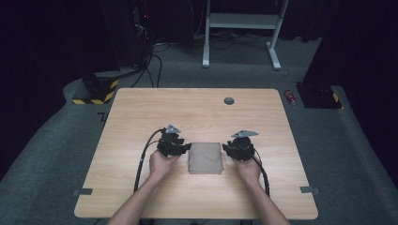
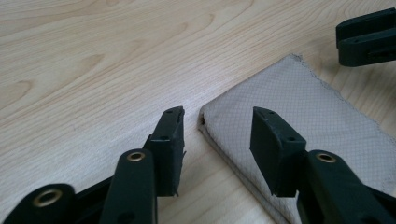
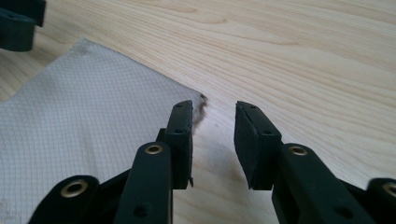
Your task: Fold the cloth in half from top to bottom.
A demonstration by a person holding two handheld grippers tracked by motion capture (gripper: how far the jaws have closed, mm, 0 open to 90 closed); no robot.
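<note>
Folded beige cloth (image 1: 205, 158) lies flat on the wooden table (image 1: 141, 108), near the middle toward the person's side, between the two grippers. Left gripper (image 1: 187, 148) just at the cloth's left edge; in the left gripper view its jaws stand apart, released, straddling a corner of the cloth (image 2: 299, 112), one finger (image 2: 170, 140) over bare wood, the other over fabric. Right gripper (image 1: 225, 148) just at the cloth's right edge; in the right gripper view its jaws are likewise parted, gripping nothing, a corner of the cloth (image 3: 93, 107) lying by the left finger (image 3: 181, 135), the gap mostly over bare wood. Whether any finger touches fabric cannot be told. The cloth's near part is cut off by the frame edges in both gripper views. Room beyond the table dark, details hard to make out
</note>
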